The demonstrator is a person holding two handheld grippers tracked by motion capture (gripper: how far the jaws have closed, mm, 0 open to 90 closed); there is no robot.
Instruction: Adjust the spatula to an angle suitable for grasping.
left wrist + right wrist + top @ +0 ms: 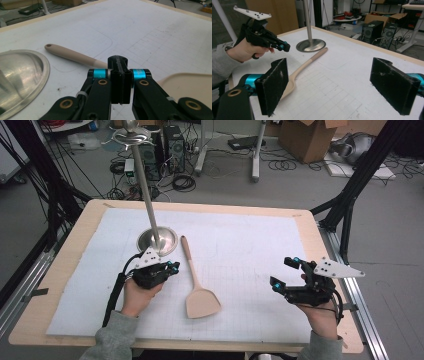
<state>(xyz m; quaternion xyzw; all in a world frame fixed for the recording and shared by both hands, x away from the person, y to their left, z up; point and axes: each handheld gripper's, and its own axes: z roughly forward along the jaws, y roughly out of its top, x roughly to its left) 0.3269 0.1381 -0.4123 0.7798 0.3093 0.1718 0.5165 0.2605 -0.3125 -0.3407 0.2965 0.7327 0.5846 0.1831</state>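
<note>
While our left gripper (172,267) hovers with jaws pressed together beside the metal stand base (157,240), we see the wooden spatula (198,287) lying flat on the counter (65,270); our right gripper (284,272) hangs spread wide, empty.

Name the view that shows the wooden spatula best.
The high view: the whole wooden spatula lies unobstructed, handle to blade. The left gripper view has its handle and a blade edge, the middle hidden by the jaws. The right gripper view hides part of the blade behind one jaw.
</note>
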